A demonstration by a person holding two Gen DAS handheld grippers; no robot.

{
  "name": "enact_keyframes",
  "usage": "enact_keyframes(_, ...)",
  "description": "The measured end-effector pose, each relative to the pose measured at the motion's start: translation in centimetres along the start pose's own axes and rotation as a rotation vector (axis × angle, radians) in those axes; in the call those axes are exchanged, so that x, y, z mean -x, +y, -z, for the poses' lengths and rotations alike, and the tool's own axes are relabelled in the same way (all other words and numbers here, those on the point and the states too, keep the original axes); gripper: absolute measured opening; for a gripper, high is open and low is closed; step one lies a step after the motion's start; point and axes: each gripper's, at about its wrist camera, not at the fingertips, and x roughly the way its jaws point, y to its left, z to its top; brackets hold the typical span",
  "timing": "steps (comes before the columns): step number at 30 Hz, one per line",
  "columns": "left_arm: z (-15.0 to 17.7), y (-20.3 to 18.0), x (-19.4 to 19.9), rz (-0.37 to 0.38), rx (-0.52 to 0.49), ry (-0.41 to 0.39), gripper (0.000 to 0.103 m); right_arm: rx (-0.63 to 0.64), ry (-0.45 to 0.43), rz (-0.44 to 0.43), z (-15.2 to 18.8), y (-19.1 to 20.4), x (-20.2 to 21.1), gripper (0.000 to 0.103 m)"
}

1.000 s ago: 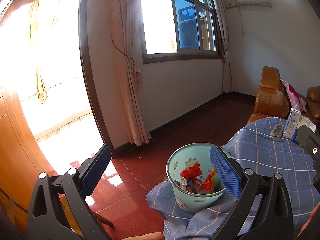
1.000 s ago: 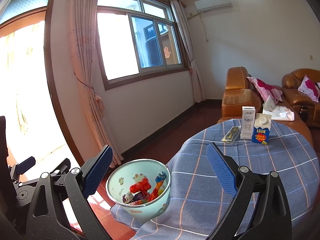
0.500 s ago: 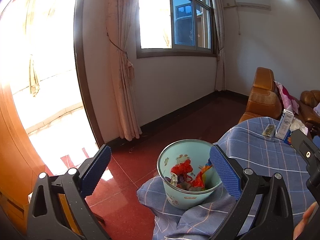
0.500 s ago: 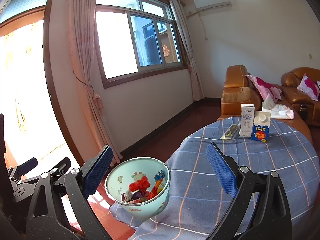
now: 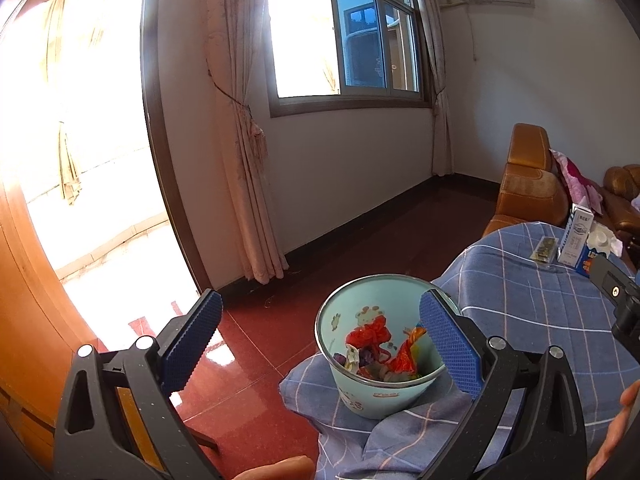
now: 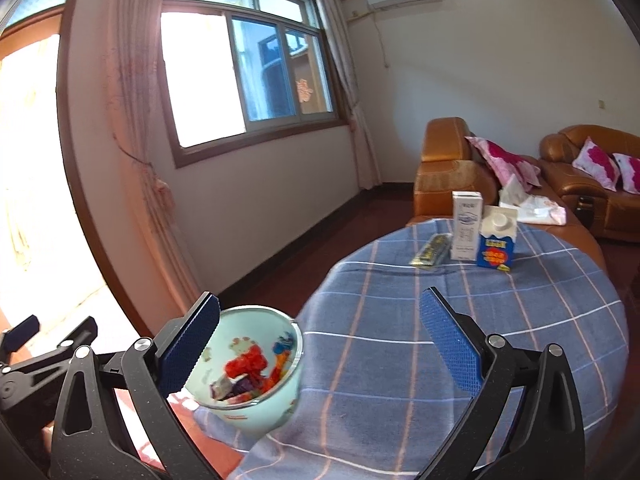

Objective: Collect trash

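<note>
- Two grippers: your left gripper [image 5: 320, 344] stands spread and empty; your right gripper [image 6: 320, 344] is opening, nothing between its pads.
- Near table edge: the bin [image 5: 380, 344] sits on sagging cloth [image 6: 460, 340]; a nudge could tip it to the floor.
- Far edge: a packet [image 6: 432, 250], a box [image 6: 466, 226] and a carton [image 6: 496, 242] await; the tall box may topple.
- Only the right view shows them whole.

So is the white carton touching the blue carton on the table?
Cannot tell. In the right wrist view the white carton overlaps the blue carton with no visible gap, but one may simply stand behind the other.
</note>
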Motion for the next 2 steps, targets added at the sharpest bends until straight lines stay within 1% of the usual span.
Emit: enact_keyframes(2, 0.5, 0.1, -0.9, 0.025, 0.025, 0.033, 0.097, -0.011, 0.029, 0.049, 0.0, -2.1, -1.4, 0.098)
